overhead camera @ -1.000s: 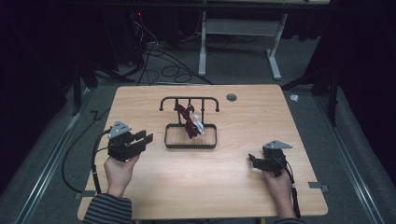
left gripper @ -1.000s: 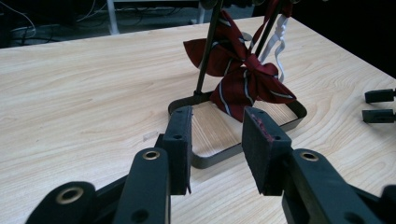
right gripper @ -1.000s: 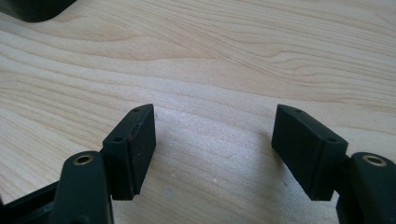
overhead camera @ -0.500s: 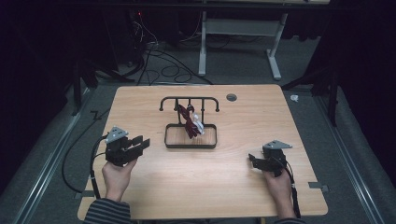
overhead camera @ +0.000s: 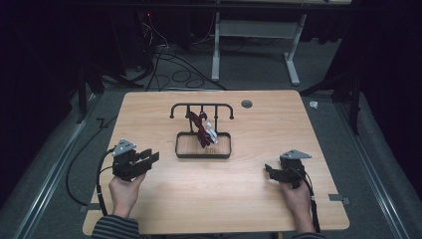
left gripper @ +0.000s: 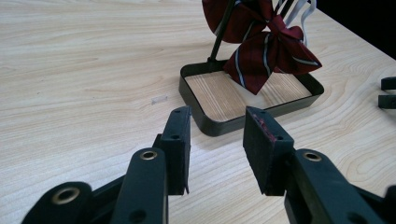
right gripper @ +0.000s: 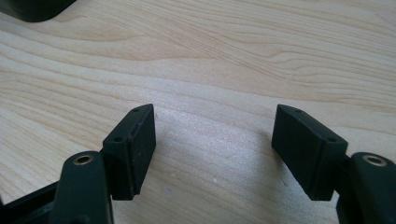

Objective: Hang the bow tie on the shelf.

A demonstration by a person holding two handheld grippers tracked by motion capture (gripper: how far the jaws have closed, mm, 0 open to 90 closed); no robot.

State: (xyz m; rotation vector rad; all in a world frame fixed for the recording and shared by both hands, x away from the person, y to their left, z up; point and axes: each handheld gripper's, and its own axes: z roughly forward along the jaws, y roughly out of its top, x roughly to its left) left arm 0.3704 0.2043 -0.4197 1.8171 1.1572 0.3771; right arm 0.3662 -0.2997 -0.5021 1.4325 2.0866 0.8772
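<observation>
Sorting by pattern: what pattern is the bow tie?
Dark red with pale stripes, clearest in the left gripper view.

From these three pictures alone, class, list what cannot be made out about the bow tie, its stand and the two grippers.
- Bow tie: its top is cut off by the upper edge of the left gripper view; in the high view it is too small to read its stripes.
- Stand: the hook holding the bow tie is too small in the high view.
- Tray: only a corner shows at the top edge of the right gripper view.
- Right gripper: its far side is hidden by its own body in the high view.

Dark room: grey carpet floor (overhead camera: 249,79) strewn with cables (overhead camera: 164,59) (a white desk frame (overhead camera: 293,55) behind).
</observation>
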